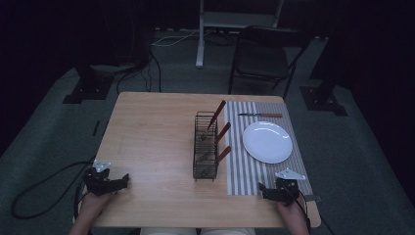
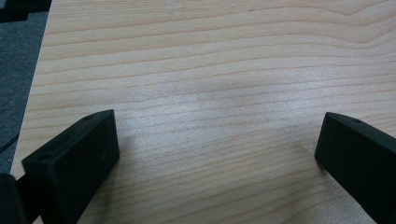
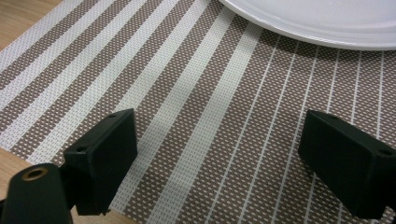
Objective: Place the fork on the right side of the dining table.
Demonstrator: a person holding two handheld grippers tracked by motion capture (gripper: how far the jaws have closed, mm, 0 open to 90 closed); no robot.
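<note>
A black wire cutlery rack (image 1: 205, 146) stands mid-table with three wooden-handled utensils (image 1: 221, 133) leaning out of it. To its right a striped placemat (image 1: 244, 171) carries a white plate (image 1: 267, 142) and, at its far end, a knife (image 1: 260, 115). My left gripper (image 1: 116, 183) rests at the near left of the wooden table (image 1: 151, 132), open over bare wood (image 2: 217, 140). My right gripper (image 1: 274, 192) sits at the mat's near edge, open (image 3: 219, 135) with nothing between its jaws. The plate's rim (image 3: 327, 28) lies just ahead of it.
A folding chair (image 1: 264, 54) and a white stand (image 1: 200, 34) are on the carpet beyond the table. Cables (image 1: 44, 191) trail on the floor at the left. Bare wood spans the table's left half.
</note>
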